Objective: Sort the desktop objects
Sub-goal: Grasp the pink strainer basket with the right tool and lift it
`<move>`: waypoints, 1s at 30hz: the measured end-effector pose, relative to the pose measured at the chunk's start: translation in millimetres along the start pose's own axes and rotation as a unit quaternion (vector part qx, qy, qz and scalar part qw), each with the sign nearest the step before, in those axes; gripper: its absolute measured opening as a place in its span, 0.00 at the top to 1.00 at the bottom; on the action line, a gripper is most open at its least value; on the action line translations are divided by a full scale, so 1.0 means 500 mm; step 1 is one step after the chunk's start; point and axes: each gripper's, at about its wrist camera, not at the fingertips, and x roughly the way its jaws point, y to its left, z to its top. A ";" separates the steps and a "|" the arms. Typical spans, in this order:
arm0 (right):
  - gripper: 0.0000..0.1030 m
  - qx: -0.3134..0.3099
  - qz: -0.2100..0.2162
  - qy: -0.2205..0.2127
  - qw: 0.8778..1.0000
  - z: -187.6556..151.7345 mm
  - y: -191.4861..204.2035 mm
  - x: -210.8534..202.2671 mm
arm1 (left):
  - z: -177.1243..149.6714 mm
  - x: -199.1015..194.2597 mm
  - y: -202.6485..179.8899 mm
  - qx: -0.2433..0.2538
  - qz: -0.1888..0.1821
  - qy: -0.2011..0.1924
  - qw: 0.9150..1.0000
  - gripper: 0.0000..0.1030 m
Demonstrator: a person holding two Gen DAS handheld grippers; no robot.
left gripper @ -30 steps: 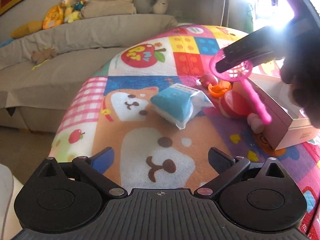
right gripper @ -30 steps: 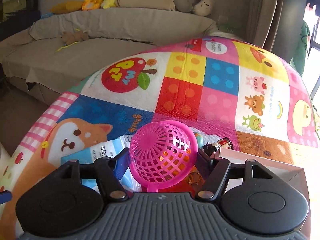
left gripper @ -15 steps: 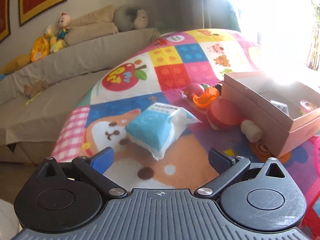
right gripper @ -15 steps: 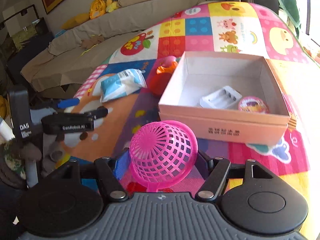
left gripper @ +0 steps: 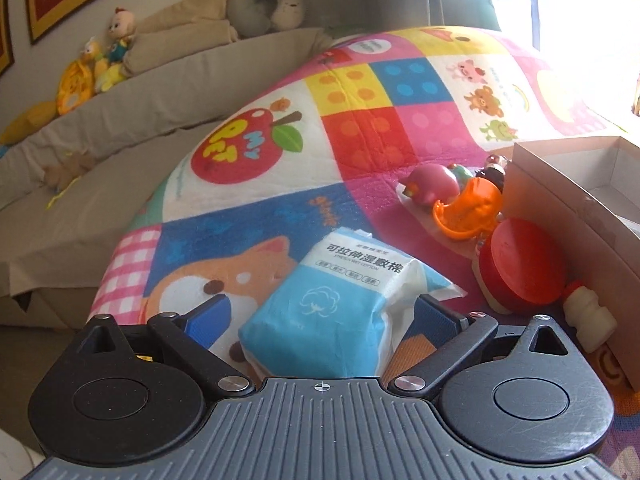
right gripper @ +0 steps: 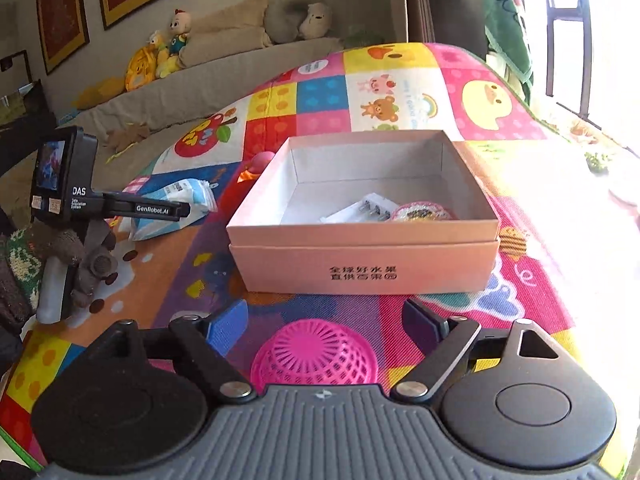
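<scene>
Two tongs are in play over a bench covered by a bright patchwork mat (right gripper: 400, 80). Left tongs (left gripper: 322, 314) stand wide, their blue-padded fingers either side of the near end of a blue-and-white pack of wet cotton pads (left gripper: 340, 300); whether the pads touch the pack cannot be told. At two o'clock from the pack lies a red round lid (left gripper: 528, 264), with a small cream bottle (left gripper: 588, 320) just beside it at its four o'clock. Further off, at one o'clock, an orange toy (left gripper: 468, 210) and a pink pig figure (left gripper: 434, 188) touch one another, close to the wall of the pink cardboard box (left gripper: 560, 208).

Right tongs (right gripper: 324, 320) are also spread wide, with a pink mesh scoop (right gripper: 320, 356) lying dome-up on the mat between the fingers, clear of both. At twelve o'clock from it stands the open box (right gripper: 360, 256), holding a white battery holder (right gripper: 360, 210) and a round pink item (right gripper: 422, 212) side by side on its floor. At ten o'clock the other gripper shows in a gloved hand (right gripper: 86, 256), over the pack (right gripper: 176, 204).
</scene>
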 end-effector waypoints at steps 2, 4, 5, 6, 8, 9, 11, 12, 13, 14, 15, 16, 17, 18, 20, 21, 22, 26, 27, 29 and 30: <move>0.17 0.005 -0.036 -0.032 0.999 0.020 -0.018 -0.010 | -0.006 0.000 -0.002 -0.005 -0.007 0.011 1.000 0.28; 0.17 0.011 -0.078 -0.052 0.996 0.044 -0.043 -0.004 | -0.017 -0.014 -0.002 -0.002 -0.010 0.006 1.000 0.35; 0.17 0.016 -0.096 -0.057 0.994 0.054 -0.056 0.004 | -0.023 -0.028 -0.004 0.004 -0.009 0.002 1.000 0.37; 0.18 0.024 -0.113 -0.057 0.992 0.065 -0.071 0.016 | -0.031 -0.042 -0.004 0.007 -0.011 0.001 1.000 0.37; 0.27 0.051 -0.139 -0.043 0.988 0.085 -0.112 0.056 | -0.050 -0.075 -0.002 0.007 -0.030 0.003 1.000 0.38; 0.36 0.069 -0.141 -0.027 0.987 0.091 -0.135 0.078 | -0.062 -0.094 -0.001 0.006 -0.044 0.006 0.999 0.38; 0.46 0.102 -0.135 -0.003 0.986 0.097 -0.165 0.116 | -0.090 -0.137 -0.001 0.005 -0.072 0.010 0.997 0.37; 0.47 0.114 -0.128 0.006 0.985 0.098 -0.175 0.135 | -0.104 -0.158 -0.002 0.005 -0.085 0.011 0.996 0.37; 0.47 0.121 -0.123 0.012 0.985 0.097 -0.177 0.149 | -0.116 -0.176 -0.001 0.004 -0.093 0.011 0.996 0.37; 0.48 0.123 -0.117 0.016 0.985 0.097 -0.174 0.159 | -0.131 -0.198 0.000 0.002 -0.101 0.011 0.995 0.35; 0.51 0.124 -0.106 0.021 0.986 0.096 -0.166 0.168 | -0.142 -0.214 0.002 -0.001 -0.105 0.011 0.994 0.34; 0.52 0.124 -0.094 0.022 0.988 0.096 -0.158 0.172 | -0.152 -0.227 0.005 -0.005 -0.110 0.011 0.994 0.34; 0.48 0.117 -0.091 0.021 0.989 0.097 -0.135 0.176 | -0.159 -0.237 0.009 -0.010 -0.115 0.013 0.993 0.34; 0.47 0.108 -0.091 0.021 0.990 0.097 -0.121 0.178 | -0.164 -0.244 0.012 -0.014 -0.118 0.014 0.993 0.33; 0.47 0.093 -0.065 0.025 0.993 0.096 -0.095 0.181 | -0.168 -0.253 0.014 -0.014 -0.122 0.013 0.992 0.30; 0.47 0.088 -0.050 0.027 0.995 0.094 -0.087 0.182 | -0.169 -0.255 0.013 -0.011 -0.120 0.011 0.993 0.26; 0.47 0.081 -0.037 0.027 0.996 0.094 -0.078 0.176 | -0.169 -0.257 0.011 -0.007 -0.115 0.009 0.993 0.25; 0.36 0.033 -0.039 0.001 0.999 0.080 -0.041 0.114 | -0.169 -0.270 0.004 -0.006 -0.117 -0.002 0.993 0.12; 0.25 0.019 -0.041 -0.010 0.999 0.071 -0.035 0.088 | -0.169 -0.273 0.001 -0.005 -0.118 -0.005 0.993 0.08; 0.09 -0.003 -0.024 -0.002 1.000 0.049 -0.026 0.052 | -0.172 -0.278 -0.011 0.002 -0.118 -0.010 0.993 0.08; 0.09 -0.012 -0.013 0.003 1.000 0.033 -0.020 0.034 | -0.173 -0.278 -0.016 0.004 -0.120 -0.010 0.993 0.07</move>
